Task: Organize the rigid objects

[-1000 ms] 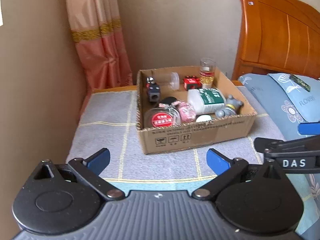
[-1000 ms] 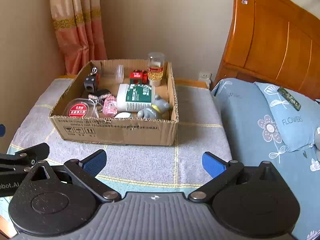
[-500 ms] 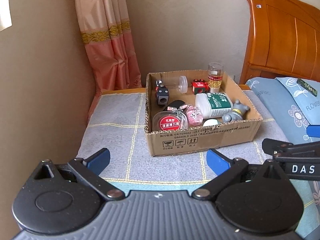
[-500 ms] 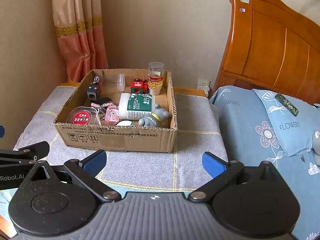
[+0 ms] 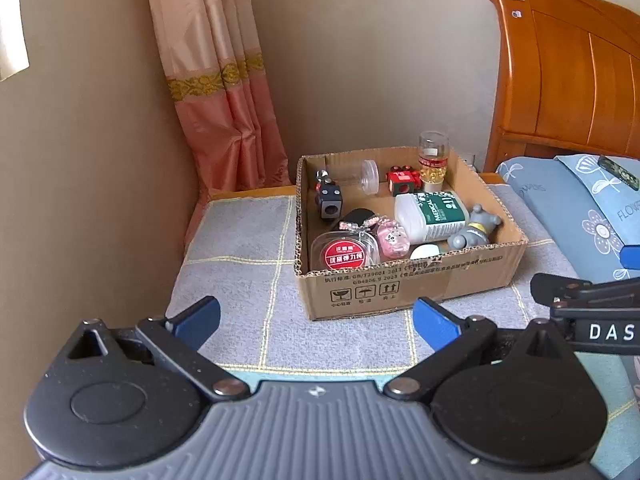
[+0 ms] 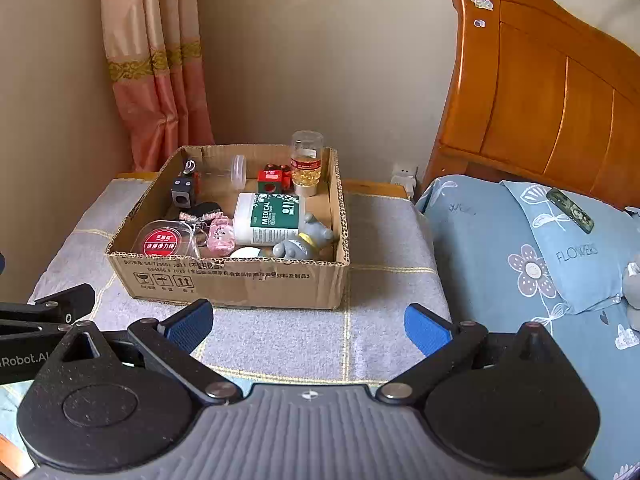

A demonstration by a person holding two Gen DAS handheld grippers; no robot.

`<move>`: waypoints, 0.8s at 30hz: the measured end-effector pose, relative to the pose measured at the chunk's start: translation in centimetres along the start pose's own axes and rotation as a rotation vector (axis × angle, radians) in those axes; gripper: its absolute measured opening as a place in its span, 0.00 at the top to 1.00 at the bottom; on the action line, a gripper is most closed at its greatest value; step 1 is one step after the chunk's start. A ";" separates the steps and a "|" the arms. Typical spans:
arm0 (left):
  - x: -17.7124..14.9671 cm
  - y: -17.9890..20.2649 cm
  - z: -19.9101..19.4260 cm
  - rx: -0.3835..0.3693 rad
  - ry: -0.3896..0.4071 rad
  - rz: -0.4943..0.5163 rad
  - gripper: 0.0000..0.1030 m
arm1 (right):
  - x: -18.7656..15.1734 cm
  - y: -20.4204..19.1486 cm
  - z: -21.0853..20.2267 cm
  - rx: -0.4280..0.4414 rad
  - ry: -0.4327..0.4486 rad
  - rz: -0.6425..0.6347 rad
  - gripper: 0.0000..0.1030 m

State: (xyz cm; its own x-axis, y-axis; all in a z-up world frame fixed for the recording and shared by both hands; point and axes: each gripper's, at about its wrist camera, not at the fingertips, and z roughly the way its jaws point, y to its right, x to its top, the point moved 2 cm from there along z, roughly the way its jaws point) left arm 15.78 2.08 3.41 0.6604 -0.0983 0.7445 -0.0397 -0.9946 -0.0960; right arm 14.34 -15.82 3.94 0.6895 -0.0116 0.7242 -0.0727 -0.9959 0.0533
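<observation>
The left gripper (image 5: pixel 316 318) and the right gripper (image 6: pixel 308 322) are side by side at similar height, both with jaws spread wide and holding nothing.

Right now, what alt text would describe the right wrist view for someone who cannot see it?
An open brown cardboard box on a grey checked cloth holds a white, green-labelled medical bottle, a grey bear figurine and other small items. The open right gripper hovers before it, beside a blue floral pillow.

Matt corrugated cardboard box (image 5: pixel 420 284); glossy wooden headboard (image 6: pixel 540 92)
</observation>
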 end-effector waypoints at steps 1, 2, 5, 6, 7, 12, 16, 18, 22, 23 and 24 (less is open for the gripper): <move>0.0 0.0 0.0 0.000 0.001 0.000 0.01 | 0.0 0.0 -0.1 -0.001 0.002 0.000 0.00; 0.1 0.0 0.0 0.002 0.003 -0.001 0.01 | 0.0 0.1 -0.1 -0.001 0.003 0.000 0.00; 0.1 0.0 -0.2 0.004 0.008 -0.001 0.01 | 0.1 0.2 -0.2 -0.002 0.007 0.001 0.00; 0.1 0.0 -0.2 0.004 0.010 -0.002 0.01 | 0.1 0.2 -0.2 -0.001 0.008 0.001 0.00; 0.1 0.0 -0.3 0.005 0.012 -0.002 0.01 | 0.1 0.2 -0.2 0.000 0.008 0.002 0.00; 0.2 0.0 -0.4 0.010 0.017 0.000 0.01 | 0.1 0.1 -0.2 0.002 0.011 0.000 0.00; 0.2 0.1 -0.4 0.011 0.018 0.002 0.01 | 0.1 0.1 -0.3 0.003 0.014 0.000 0.00; 0.2 0.1 -0.4 0.010 0.018 0.003 0.01 | 0.1 0.1 -0.3 0.003 0.014 0.000 0.00; 0.2 0.1 -0.4 0.011 0.017 0.001 0.01 | 0.1 0.0 -0.3 0.004 0.015 -0.001 0.00; 0.2 0.1 -0.4 0.011 0.017 0.002 0.01 | 0.1 0.0 -0.4 0.004 0.016 -0.002 0.00; 0.2 0.1 -0.4 0.010 0.018 0.003 0.01 | 0.1 0.0 -0.4 0.005 0.016 -0.002 0.00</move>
State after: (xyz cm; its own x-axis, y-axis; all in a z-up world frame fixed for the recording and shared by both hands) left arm 15.57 1.95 3.81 0.6470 -0.1016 0.7557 -0.0338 -0.9939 -0.1047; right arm 14.13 -15.82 4.27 0.6783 -0.0080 0.7348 -0.0677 -0.9964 0.0516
